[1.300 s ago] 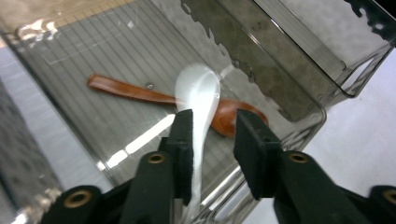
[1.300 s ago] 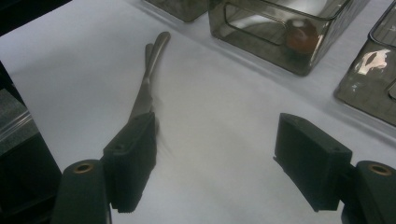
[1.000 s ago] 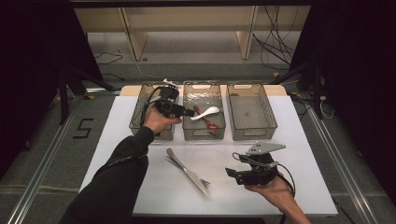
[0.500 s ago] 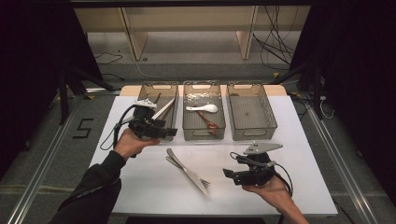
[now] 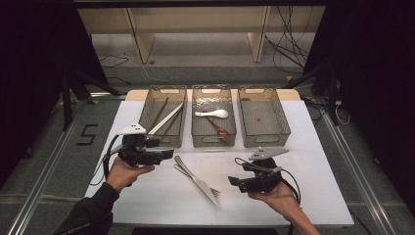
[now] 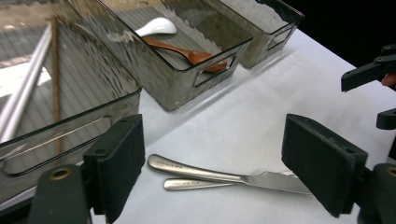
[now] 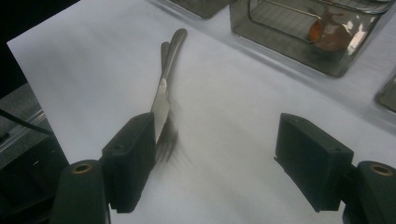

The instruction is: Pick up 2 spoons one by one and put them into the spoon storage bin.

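Item: knife [image 5: 193, 175] and fork [image 5: 203, 183], crossed on the white table [image 5: 313, 161] between both grippers. Left gripper [image 5: 164, 154]: jaws just opening, empty. Right gripper [image 5: 235, 181]: wide, empty. Best practice: pinch one handle, lift clear of the other.

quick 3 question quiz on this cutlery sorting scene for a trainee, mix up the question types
1. True or false: the knife and fork lie on the table, not in a bin.
2. Which bin holds the white spoon? A left bin, B middle bin, C right bin
3. Fill in: the left gripper is ____ and holds nothing.

Key
1. True; they lie side by side between the left gripper and the right gripper.
2. B; it lies there beside a brown wooden spoon.
3. Open; its jaws have just been opening, with nothing between them.
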The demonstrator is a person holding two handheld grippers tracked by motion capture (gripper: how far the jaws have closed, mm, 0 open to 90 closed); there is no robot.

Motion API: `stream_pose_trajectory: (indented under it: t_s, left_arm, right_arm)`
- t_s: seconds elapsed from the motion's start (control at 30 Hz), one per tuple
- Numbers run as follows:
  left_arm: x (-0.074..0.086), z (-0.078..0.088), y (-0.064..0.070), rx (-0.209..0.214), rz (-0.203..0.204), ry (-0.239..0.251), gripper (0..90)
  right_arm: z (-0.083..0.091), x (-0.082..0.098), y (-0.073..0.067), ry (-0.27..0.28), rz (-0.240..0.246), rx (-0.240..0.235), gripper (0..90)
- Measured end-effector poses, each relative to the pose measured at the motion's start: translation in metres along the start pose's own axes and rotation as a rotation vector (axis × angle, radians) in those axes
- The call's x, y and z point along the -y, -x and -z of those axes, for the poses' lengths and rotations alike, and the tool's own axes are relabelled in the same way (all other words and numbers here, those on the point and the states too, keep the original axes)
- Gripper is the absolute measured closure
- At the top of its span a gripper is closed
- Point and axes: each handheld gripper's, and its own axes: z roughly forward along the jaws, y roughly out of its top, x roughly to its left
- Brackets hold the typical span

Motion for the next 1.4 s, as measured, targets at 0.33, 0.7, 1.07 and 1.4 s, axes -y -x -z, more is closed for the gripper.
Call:
stream_pose_trajectory:
  t_s: [0.33,0.7,1.07,1.4]
  left_arm:
    - [0.012,0.014,0.004,-0.023,0.008,0.067,20.1]
    - [0.019,0.018,0.009,-0.028,-0.007,0.050,18.8]
    - [0.028,0.026,0.013,-0.039,-0.026,0.038,17.9]
    - [0.035,0.028,0.017,-0.042,-0.040,0.013,17.5]
  right_arm:
    - [-0.016,-0.010,-0.006,-0.022,0.023,0.001,29.4]
    - [-0.030,-0.020,-0.009,-0.033,0.037,0.008,29.1]
    - [-0.058,-0.037,-0.015,-0.120,0.067,0.007,28.7]
    - [-0.081,-0.052,-0.019,-0.233,0.094,-0.006,28.8]
